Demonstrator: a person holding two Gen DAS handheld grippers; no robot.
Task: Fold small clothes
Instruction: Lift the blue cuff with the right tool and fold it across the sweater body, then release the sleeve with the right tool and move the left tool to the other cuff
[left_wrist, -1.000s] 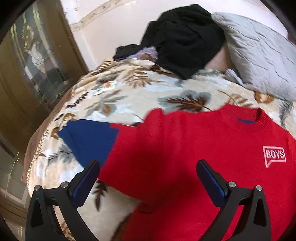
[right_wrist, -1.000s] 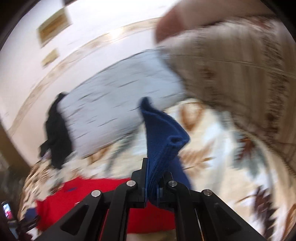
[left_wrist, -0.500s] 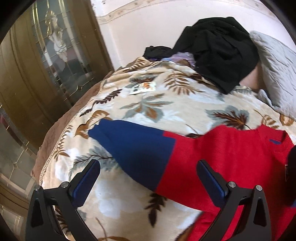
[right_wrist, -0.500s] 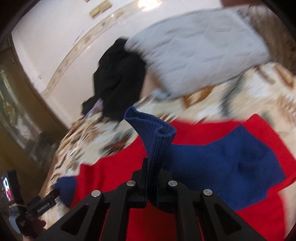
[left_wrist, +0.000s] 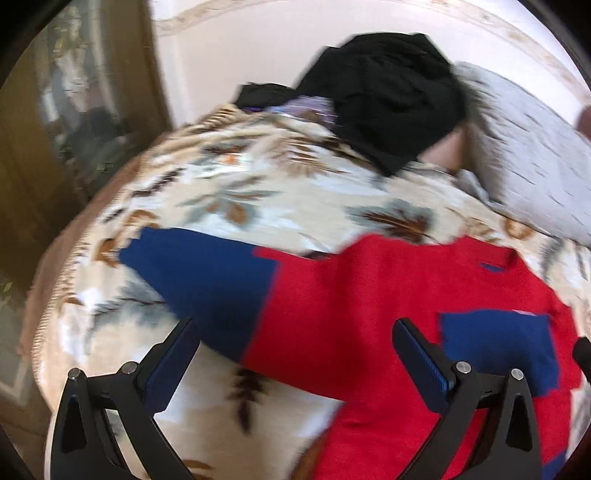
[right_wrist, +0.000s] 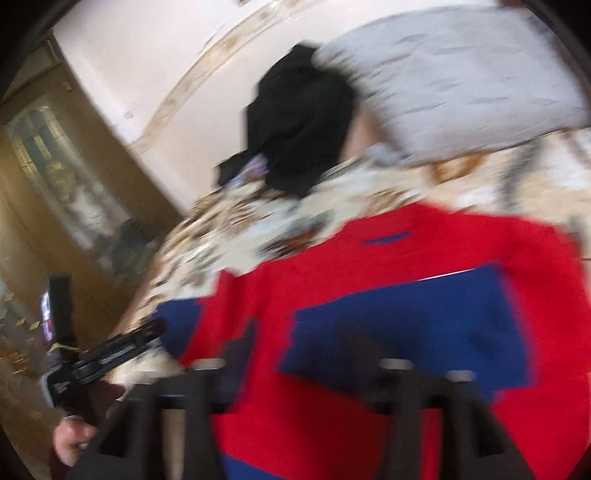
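A red sweater (left_wrist: 369, 314) with blue sleeves lies flat on the floral blanket (left_wrist: 258, 184). One blue sleeve (left_wrist: 207, 280) stretches out to the left. The other blue sleeve (right_wrist: 406, 332) lies folded across the red chest. My left gripper (left_wrist: 291, 328) hovers open over the outstretched sleeve where blue meets red, nothing between its fingers. My right gripper (right_wrist: 303, 369) is blurred just above the folded sleeve. Its jaws are opening and stand apart, with no cloth between them. In the right wrist view the left gripper (right_wrist: 110, 350) shows at the lower left, held by a hand (right_wrist: 70, 439).
A heap of black clothes (left_wrist: 388, 96) lies at the head of the bed against the wall. Beside it is a grey quilted pillow (left_wrist: 535, 166). A wooden cabinet with a glass door (left_wrist: 74, 110) stands left of the bed.
My right gripper carried the blue sleeve over the sweater's front, laid it across the chest and let go, its jaws now apart. The left gripper shifted slightly, still open.
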